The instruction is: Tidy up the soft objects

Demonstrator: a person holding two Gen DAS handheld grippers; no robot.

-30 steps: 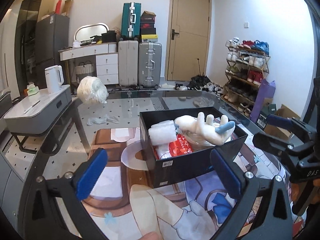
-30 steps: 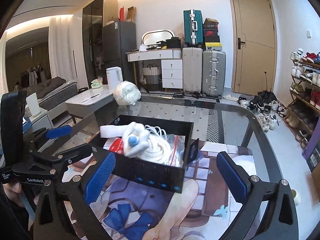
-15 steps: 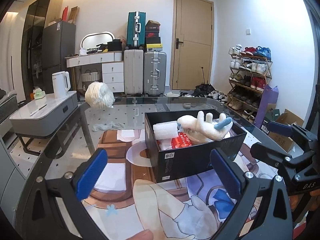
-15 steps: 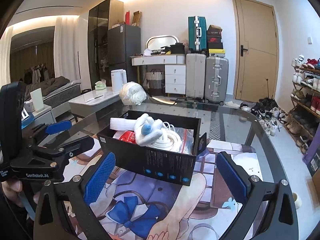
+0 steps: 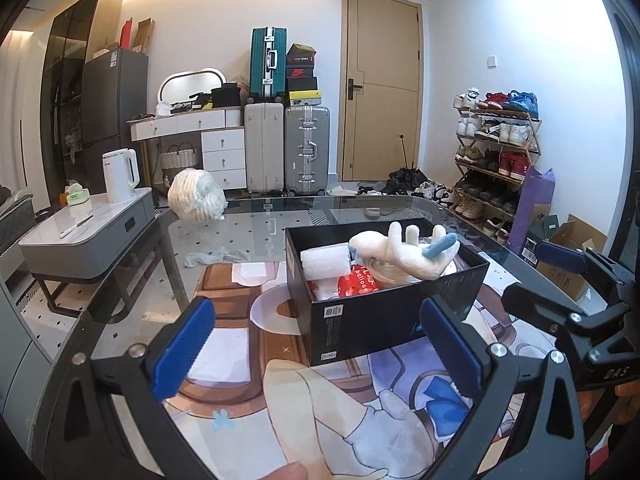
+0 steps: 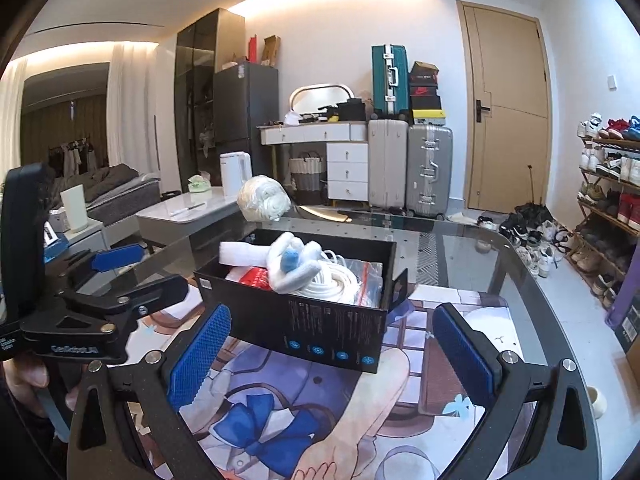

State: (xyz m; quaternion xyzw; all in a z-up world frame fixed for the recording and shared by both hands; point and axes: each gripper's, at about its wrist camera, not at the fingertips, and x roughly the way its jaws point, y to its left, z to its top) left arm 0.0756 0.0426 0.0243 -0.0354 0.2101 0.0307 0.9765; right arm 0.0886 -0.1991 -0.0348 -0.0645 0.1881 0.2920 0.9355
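Note:
A black box (image 5: 384, 312) (image 6: 320, 328) stands on a printed mat on the glass table. In it lie a white plush toy with a blue tip (image 5: 404, 254) (image 6: 294, 266), a white foam roll (image 5: 325, 264), a red packet (image 5: 362, 286) and a bagged white rope coil (image 6: 340, 286). My left gripper (image 5: 320, 352) is open and empty, short of the box's near side. My right gripper (image 6: 332, 354) is open and empty before the box's other side. A white sock (image 5: 218, 256) lies on the glass to the left. A white bundle (image 5: 196, 196) (image 6: 264, 204) sits at the table's far edge.
A grey side table (image 5: 88, 236) with a white kettle (image 5: 120, 176) stands left. Suitcases (image 5: 288, 148), a dresser and a door are at the back. A shoe rack (image 5: 496, 160) and cardboard boxes (image 5: 568, 256) stand right. A small cup (image 6: 596, 402) is at the table's right edge.
Both grippers have drawn back and tilted up a little, so the box sits lower and farther in both views. Both stay open and empty.

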